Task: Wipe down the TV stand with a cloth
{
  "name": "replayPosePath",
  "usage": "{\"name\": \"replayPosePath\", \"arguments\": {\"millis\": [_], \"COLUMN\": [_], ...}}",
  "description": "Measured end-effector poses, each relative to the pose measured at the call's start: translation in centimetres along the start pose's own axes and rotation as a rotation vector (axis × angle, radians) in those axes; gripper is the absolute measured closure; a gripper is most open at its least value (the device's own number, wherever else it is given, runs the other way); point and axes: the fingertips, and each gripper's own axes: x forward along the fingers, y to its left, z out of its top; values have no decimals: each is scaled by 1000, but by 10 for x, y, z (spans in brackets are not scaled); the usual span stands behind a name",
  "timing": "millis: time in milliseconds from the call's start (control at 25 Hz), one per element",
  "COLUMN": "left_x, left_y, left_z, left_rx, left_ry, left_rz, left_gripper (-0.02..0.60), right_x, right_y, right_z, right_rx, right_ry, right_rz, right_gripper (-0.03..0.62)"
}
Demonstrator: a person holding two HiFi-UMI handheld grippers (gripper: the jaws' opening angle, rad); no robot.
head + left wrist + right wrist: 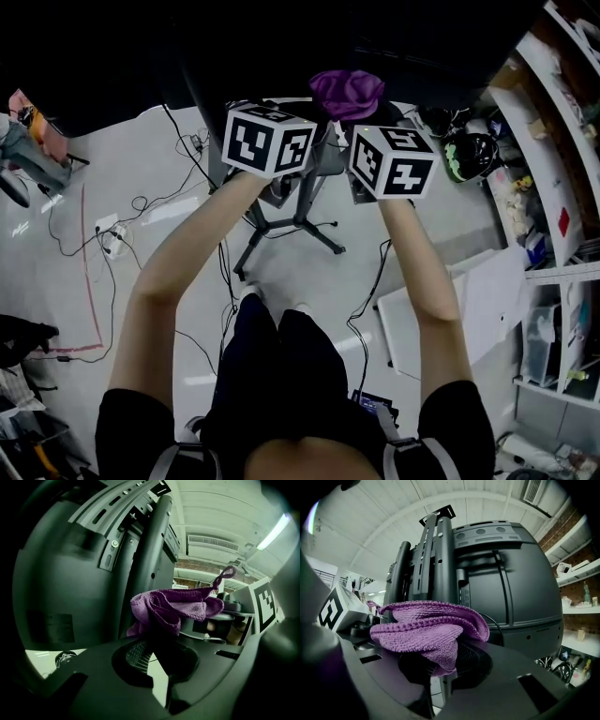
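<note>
The left gripper [152, 641] and right gripper [440, 667] each pinched the purple cloth [426, 625] (soft, light, floppy, probably); its bunched folds looked the surest hold.

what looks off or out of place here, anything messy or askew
The purple cloth is bunched into a crumpled wad rather than spread flat for wiping, pinched at once by the left gripper and the right gripper. Loose cables also sprawl across the floor.
</note>
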Motion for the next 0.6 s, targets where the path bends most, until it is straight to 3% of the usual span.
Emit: {"name": "replayPosePath", "arguments": {"millis": [600], "left_x": [31], "left_y": [30], "left_z": [-113], "left_rx": [-32], "left_ry": [90], "left_rz": [-1], "left_gripper": [575], "right_x": [20], "right_y": [-3], "right_z": [-119], "right_rx": [53], "right_ry": [140], "right_rz": [-17], "right_gripper": [530]}}
